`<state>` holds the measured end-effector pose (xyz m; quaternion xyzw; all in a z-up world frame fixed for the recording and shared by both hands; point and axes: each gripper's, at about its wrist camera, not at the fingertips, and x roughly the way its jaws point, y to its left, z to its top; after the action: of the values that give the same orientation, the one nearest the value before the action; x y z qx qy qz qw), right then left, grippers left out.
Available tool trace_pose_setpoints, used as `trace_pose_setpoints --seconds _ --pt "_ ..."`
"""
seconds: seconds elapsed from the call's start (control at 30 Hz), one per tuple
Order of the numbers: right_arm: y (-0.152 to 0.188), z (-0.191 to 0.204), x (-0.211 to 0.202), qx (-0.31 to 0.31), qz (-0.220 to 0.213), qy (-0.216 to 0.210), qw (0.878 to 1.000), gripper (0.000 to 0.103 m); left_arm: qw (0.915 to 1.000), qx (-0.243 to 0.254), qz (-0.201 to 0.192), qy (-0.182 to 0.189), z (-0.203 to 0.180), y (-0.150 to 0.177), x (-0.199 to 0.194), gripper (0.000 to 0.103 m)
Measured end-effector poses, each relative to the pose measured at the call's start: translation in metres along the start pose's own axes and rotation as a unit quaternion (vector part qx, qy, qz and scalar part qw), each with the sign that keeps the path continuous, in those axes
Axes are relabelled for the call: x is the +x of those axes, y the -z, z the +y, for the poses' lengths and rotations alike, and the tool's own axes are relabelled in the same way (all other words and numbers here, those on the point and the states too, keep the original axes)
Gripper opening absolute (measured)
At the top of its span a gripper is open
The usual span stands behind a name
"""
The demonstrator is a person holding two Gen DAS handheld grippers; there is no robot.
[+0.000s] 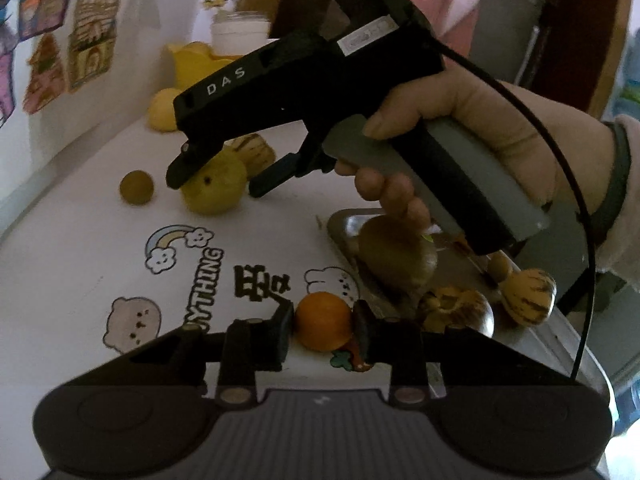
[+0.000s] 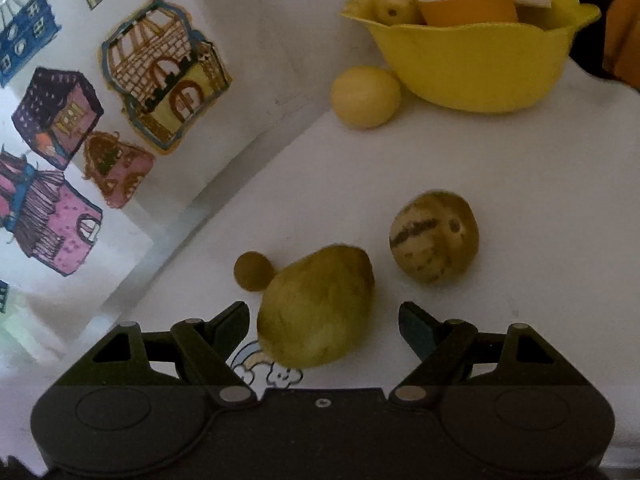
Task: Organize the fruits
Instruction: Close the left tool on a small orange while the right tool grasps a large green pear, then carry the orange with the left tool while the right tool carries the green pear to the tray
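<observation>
In the left wrist view my left gripper (image 1: 323, 316) is shut on a small orange fruit (image 1: 320, 330) just above the white table, beside a metal tray (image 1: 340, 220). The tray holds a brown kiwi (image 1: 396, 260) and two striped fruits (image 1: 460, 312). A hand holds my right gripper (image 1: 218, 185) over a yellow-green pear (image 1: 216, 202). In the right wrist view my right gripper (image 2: 324, 320) stands open with that pear (image 2: 316, 308) between its fingers, the pads apart from it.
A striped fruit (image 2: 434, 236) and a small brown round fruit (image 2: 252, 271) lie close to the pear. Farther back are a yellow round fruit (image 2: 365, 96) and a yellow bowl (image 2: 472, 68) holding a fruit and a cup. A wall with drawings (image 2: 160, 76) borders the left.
</observation>
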<state>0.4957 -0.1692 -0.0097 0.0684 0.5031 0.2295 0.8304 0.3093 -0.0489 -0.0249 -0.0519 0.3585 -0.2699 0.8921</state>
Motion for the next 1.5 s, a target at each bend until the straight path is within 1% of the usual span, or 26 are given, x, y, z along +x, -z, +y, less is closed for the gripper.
trace_pose_setpoints --seconds 0.07,0.1,0.13,0.2,0.33,0.5,0.57,0.73,0.87,1.0,1.17,1.23,1.37,1.5 --pt "-0.001 0.005 0.003 -0.012 0.000 0.011 1.000 0.081 0.9999 -0.008 0.000 -0.008 0.000 0.000 -0.001 0.034" --pt "-0.001 0.008 0.004 -0.016 -0.002 0.015 1.000 0.078 0.9999 -0.012 0.000 -0.011 0.001 0.000 -0.002 0.034" --pt "-0.001 0.010 0.005 -0.022 -0.003 0.020 1.000 0.072 0.9998 -0.016 -0.001 -0.013 0.000 0.000 -0.001 0.034" --pt "0.000 0.017 0.006 -0.039 -0.001 0.026 0.999 0.065 0.9997 -0.021 -0.003 -0.015 0.001 0.001 -0.001 0.035" --pt "0.001 0.025 0.007 -0.057 -0.004 0.032 0.998 0.063 0.9996 -0.021 -0.003 -0.019 0.000 0.000 0.000 0.035" --pt "0.005 0.024 0.005 -0.050 -0.016 0.021 0.998 0.062 0.9995 -0.024 -0.002 -0.021 0.000 0.001 -0.003 0.035" --pt "0.009 0.021 0.004 -0.048 -0.020 0.013 0.999 0.062 0.9995 -0.023 -0.001 -0.023 0.000 0.002 -0.004 0.035" --pt "0.027 0.016 -0.005 -0.052 -0.036 -0.032 0.998 0.062 0.9995 -0.025 0.005 -0.019 0.000 0.005 -0.011 0.035" --pt "0.034 0.014 -0.012 -0.050 -0.054 -0.062 0.995 0.062 0.9991 -0.038 0.002 -0.019 0.003 0.009 -0.019 0.034" --pt "0.041 0.015 -0.032 -0.049 -0.079 -0.087 0.992 0.062 0.9985 -0.049 -0.006 -0.024 0.007 0.012 -0.026 0.034" --pt "0.046 0.021 -0.060 -0.056 -0.093 -0.093 0.990 0.062 0.9983 -0.050 -0.015 -0.026 0.001 0.012 -0.040 0.034" --pt "0.054 0.019 -0.080 -0.055 -0.098 -0.095 0.989 0.062 0.9984 -0.045 -0.022 -0.025 -0.007 0.012 -0.048 0.034" --pt "0.079 0.015 -0.125 -0.053 -0.120 -0.098 0.987 0.062 0.9988 -0.029 -0.036 -0.019 -0.028 0.011 -0.066 0.034" --pt "0.113 0.003 -0.173 -0.048 -0.137 -0.088 0.986 0.062 0.9988 -0.019 -0.045 -0.005 -0.053 0.014 -0.082 0.034"
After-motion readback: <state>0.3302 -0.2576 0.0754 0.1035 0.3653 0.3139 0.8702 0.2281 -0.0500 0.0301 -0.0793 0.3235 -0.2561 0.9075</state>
